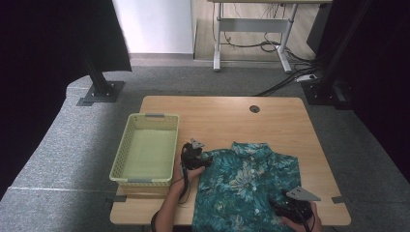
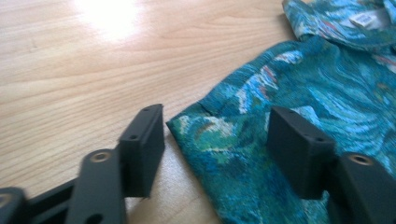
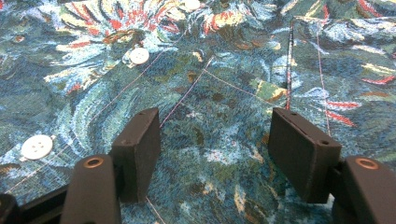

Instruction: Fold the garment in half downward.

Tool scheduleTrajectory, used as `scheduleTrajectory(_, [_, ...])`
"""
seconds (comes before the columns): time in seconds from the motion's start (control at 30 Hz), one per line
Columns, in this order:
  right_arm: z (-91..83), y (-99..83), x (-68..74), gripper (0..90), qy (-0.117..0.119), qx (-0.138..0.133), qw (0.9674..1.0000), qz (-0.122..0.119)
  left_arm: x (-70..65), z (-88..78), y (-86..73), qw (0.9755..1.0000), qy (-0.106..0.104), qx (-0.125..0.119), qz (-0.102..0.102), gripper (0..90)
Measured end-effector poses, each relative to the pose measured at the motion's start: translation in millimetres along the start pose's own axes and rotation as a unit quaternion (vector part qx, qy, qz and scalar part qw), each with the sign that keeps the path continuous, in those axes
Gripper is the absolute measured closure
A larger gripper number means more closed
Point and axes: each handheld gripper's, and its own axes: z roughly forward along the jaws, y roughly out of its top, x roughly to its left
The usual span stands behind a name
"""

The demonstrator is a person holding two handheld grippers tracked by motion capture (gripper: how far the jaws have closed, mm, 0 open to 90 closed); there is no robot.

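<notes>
A teal floral shirt (image 1: 246, 186) lies flat on the wooden table (image 1: 227, 121), collar toward the far side. My left gripper (image 1: 199, 157) rests at the shirt's left shoulder edge. In the left gripper view the sleeve corner (image 2: 210, 135) lies between the open jaws, and the pads do not press on it. My right gripper (image 1: 285, 205) hovers over the shirt's lower right part. In the right gripper view its jaws stand open just above the fabric (image 3: 215, 116), near two white buttons (image 3: 139, 55) and stitched seams, with nothing pinched.
A pale yellow-green plastic basket (image 1: 145, 118) stands empty on the table's left side, close to my left gripper. The table has a cable hole (image 1: 254, 108) near its far edge. A desk frame (image 1: 251, 34) and cables stand on the floor beyond.
</notes>
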Motion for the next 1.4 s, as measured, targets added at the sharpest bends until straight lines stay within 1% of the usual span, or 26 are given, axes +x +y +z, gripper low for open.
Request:
scheduleTrajectory(0.1, [0.0,0.0,0.0,33.6,0.0,0.0,1.0,0.0,-2.7,1.2,-2.2,0.9999,0.004,-0.011,0.011,49.1])
scheduleTrajectory(0.13, [0.0,-0.1,0.0,33.6,0.0,0.0,1.0,0.0,-2.7,1.1,-2.3,0.9999,0.0,-0.012,0.008,54.1])
scheduleTrajectory(0.17, [0.0,-0.2,0.1,33.6,-0.001,0.0,1.0,0.001,-2.7,0.9,-2.5,0.9999,-0.003,-0.012,0.004,56.6])
scheduleTrajectory(0.2, [-0.1,-0.2,0.2,33.5,-0.001,-0.001,1.0,0.001,-3.5,0.9,-2.6,0.9999,-0.003,-0.012,0.006,59.6])
scheduleTrajectory(0.23, [-0.1,-0.2,0.2,33.6,-0.001,-0.001,1.0,0.001,-4.7,1.0,-2.7,0.9999,-0.004,-0.011,0.011,61.7])
scheduleTrajectory(0.3, [0.0,0.0,0.1,33.5,-0.001,0.0,1.0,0.0,-7.2,1.1,-2.8,0.9997,0.003,-0.01,0.022,64.6])
scheduleTrajectory(0.37, [0.3,0.5,-0.1,33.4,-0.001,0.001,1.0,0.001,-9.2,1.4,-2.8,0.9995,0.007,-0.009,0.031,65.6])
scheduleTrajectory(0.47, [0.7,1.3,-0.2,33.3,-0.001,0.003,1.0,0.0,-10.0,2.2,-2.3,0.9995,0.007,-0.01,0.03,67.1])
scheduleTrajectory(0.57, [0.8,1.7,0.1,33.3,-0.002,0.004,1.0,0.002,-10.8,3.3,-1.3,0.9993,0.009,-0.009,0.035,68.9])
scheduleTrajectory(0.67, [1.2,2.4,0.1,33.3,-0.003,0.006,1.0,0.002,-10.7,5.0,0.1,0.9994,0.002,-0.01,0.034,75.8])
scheduleTrajectory(0.73, [1.3,2.6,0.2,33.3,-0.004,0.006,1.0,0.003,-11.0,5.5,0.4,0.9994,0.001,-0.01,0.035,78.4])
scheduleTrajectory(0.83, [1.4,2.9,0.9,33.3,-0.007,0.007,0.9999,0.005,-12.9,5.5,0.2,0.999,0.001,-0.01,0.044,81.8])
scheduleTrajectory(1.0, [2.4,6.1,0.0,30.4,-0.01,0.017,0.9998,0.0,-11.0,5.8,0.6,0.9993,-0.005,-0.01,0.035,85.7])
scheduleTrajectory(1.1, [2.4,7.7,1.1,30.7,-0.012,0.023,0.9997,0.0,-11.3,5.8,0.6,0.9993,-0.004,-0.01,0.036,85.6])
scheduleTrajectory(1.17, [2.7,9.7,2.7,31.5,-0.017,0.025,0.9995,-0.011,-10.1,5.9,0.9,0.9994,-0.009,-0.009,0.034,86.3])
scheduleTrajectory(1.27, [3.0,15.5,4.2,33.1,-0.027,0.025,0.9987,-0.036,-6.1,6.2,1.2,0.9995,-0.023,-0.009,0.018,86.9])
scheduleTrajectory(1.33, [2.4,19.9,3.6,33.5,-0.022,0.025,0.9987,-0.039,-5.4,6.0,1.2,0.9995,-0.025,-0.008,0.016,87.0])
scheduleTrajectory(1.4, [1.8,23.8,2.2,34.5,-0.02,0.024,0.9987,-0.041,-6.3,6.1,1.2,0.9995,-0.022,-0.008,0.02,87.0])
